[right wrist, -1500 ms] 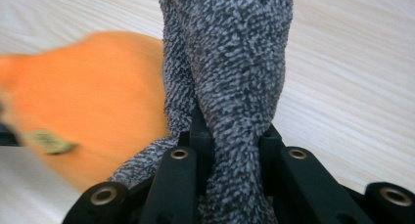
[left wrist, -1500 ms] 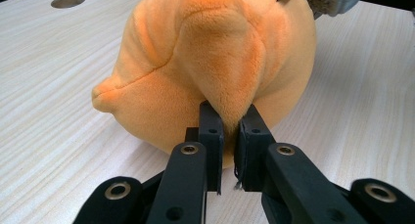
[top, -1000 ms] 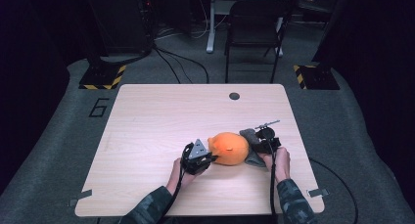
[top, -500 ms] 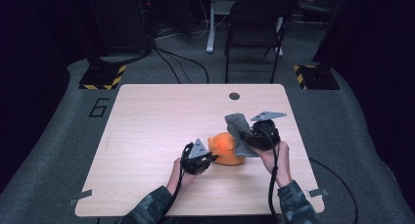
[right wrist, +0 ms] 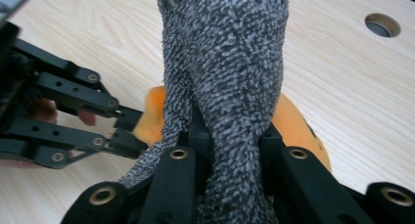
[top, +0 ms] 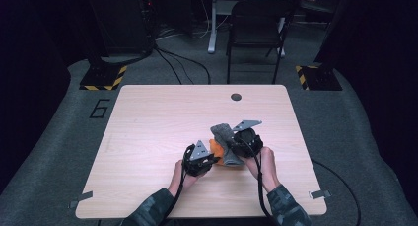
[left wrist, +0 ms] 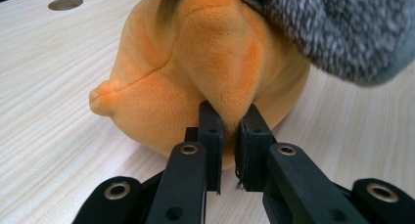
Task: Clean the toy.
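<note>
- Orange plush toy [left wrist: 195, 72] lies on the wooden table [top: 148, 122], well on the near side of the round cable hole [top: 236, 96].
- Left gripper [left wrist: 229, 126] is pinching a fold of the plush, jaws clamped tight.
- Right gripper [right wrist: 230, 141] grips a grey knitted sock [right wrist: 230, 53], draped over the plush.

- The right gripper [top: 231, 143] has lifted off the table and swung in over the orange plush toy [top: 215, 147].
- The grey knitted cloth [top: 226, 146] it pinches, earlier flat beside the toy, now drapes across the toy's top, hiding most of it.
</note>
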Motion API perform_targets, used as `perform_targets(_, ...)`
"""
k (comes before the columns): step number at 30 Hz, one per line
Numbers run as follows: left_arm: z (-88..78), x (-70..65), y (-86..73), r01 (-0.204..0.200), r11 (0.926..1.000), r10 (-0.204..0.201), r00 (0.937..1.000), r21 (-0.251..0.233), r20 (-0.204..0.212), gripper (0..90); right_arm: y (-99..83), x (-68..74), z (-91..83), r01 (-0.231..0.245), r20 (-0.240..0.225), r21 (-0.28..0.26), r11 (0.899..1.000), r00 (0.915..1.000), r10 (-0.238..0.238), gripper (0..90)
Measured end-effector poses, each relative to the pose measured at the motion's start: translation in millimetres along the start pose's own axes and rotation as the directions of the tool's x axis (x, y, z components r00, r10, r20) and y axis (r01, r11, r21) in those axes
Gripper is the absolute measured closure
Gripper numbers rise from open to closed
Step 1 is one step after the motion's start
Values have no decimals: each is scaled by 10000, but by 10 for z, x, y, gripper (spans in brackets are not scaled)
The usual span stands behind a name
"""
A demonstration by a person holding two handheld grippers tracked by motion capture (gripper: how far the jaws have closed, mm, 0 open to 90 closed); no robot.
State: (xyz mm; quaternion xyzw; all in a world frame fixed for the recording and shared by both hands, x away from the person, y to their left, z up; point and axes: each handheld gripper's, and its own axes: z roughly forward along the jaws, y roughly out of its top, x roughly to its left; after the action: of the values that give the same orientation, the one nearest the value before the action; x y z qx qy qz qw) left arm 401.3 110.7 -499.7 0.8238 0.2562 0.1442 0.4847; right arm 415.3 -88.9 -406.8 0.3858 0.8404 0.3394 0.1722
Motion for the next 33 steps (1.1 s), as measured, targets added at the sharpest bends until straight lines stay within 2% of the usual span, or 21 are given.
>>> perform_targets(4, -1, 3, 0, 20, 10000, -20, 10000, -7, -22, 825, -25, -91, -19, -129, 311, 23, 9999, 9994, 129, 760)
perform_targets(5, -1, 4, -2, 42, 10000, -42, 10000, -18, -18, 826, -54, -180, -29, -291, 481, 56, 9996, 9984, 288, 760)
perform_targets(7, -1, 5, -3, 42, 10000, -42, 10000, -21, -9, 825, -68, -214, -31, -376, 553, 98, 9992, 9978, 370, 760)
perform_targets(10, -1, 5, -3, 39, 10000, -39, 10000, -18, -11, 825, -161, -405, -1, -960, 749, 262, 9950, 9928, 938, 760)
perform_targets(15, 1, 4, 1, 26, 10000, -26, 10000, -10, 3, 825, -233, -530, 41, -1315, 785, 378, 9906, 9886, 1283, 760)
perform_targets(17, 0, 5, 1, 30, 10000, -30, 10000, -10, 6, 824, -271, -599, 64, -1503, 941, 500, 9874, 9849, 1452, 760)
perform_targets(19, 1, 5, -1, 43, 10000, -43, 10000, -20, 25, 825, -312, -650, 94, -1775, 945, 629, 9821, 9807, 1712, 760)
perform_targets(24, 6, -1, -2, 97, 9999, -97, 9999, -42, 64, 823, -402, -748, 192, -2080, 935, 898, 9740, 9754, 1996, 759)
perform_targets(28, 7, -4, -1, 123, 9999, -122, 9999, -46, 64, 823, -432, -786, 232, -2170, 1002, 966, 9714, 9731, 2074, 759)
perform_targets(29, 6, -5, -2, 120, 9999, -119, 9999, -45, 61, 823, -462, -812, 266, -2210, 1192, 1039, 9697, 9707, 2084, 759)
perform_targets(30, 6, -5, -2, 120, 9999, -119, 9999, -45, 61, 823, -462, -812, 266, -2210, 1192, 1039, 9697, 9707, 2084, 759)
perform_targets(33, 2, 4, -6, 136, 9999, -136, 9999, -49, 33, 824, -532, -861, 355, -2454, 1378, 1444, 9586, 9643, 2261, 759)
